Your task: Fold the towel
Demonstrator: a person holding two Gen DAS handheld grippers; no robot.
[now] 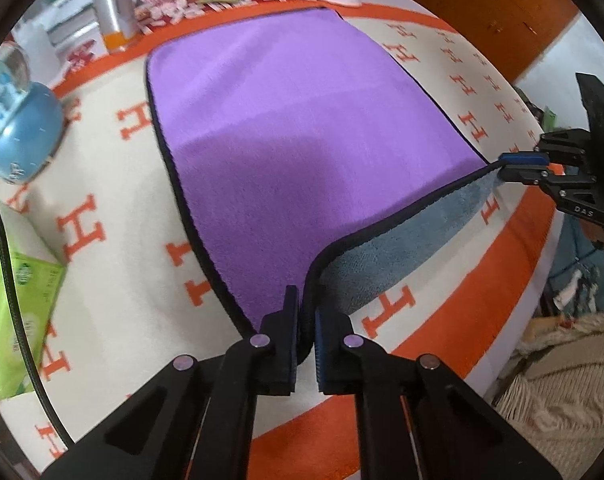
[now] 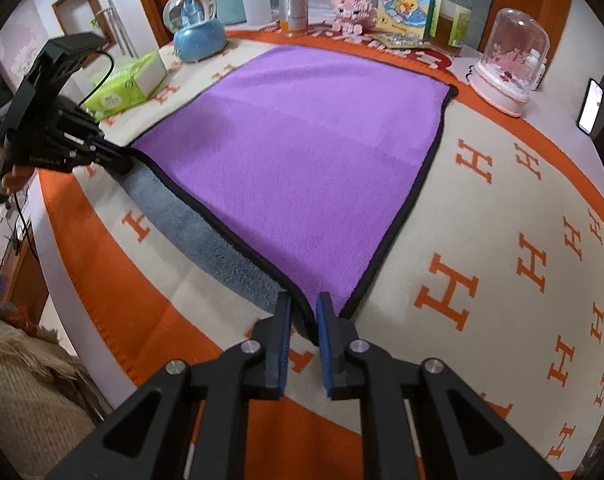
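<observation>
Black fingers of the left gripper [image 1: 306,320] were pinched on the near-left corner of the purple towel [image 1: 302,120], lifting its dark-trimmed hem so the grey underside showed; far right in this view, the right gripper [image 1: 518,168] was clamped on the other near corner. From the right wrist, the towel [image 2: 302,152] lay flat on the orange-and-cream blanket [image 2: 502,240], near hem raised. The first fold appeared just begun; next, both corners would need carrying forward together to the far hem. A snow globe [image 2: 510,68], tissue pack [image 2: 122,84] and bottle [image 2: 452,12] crowded the far border.
</observation>
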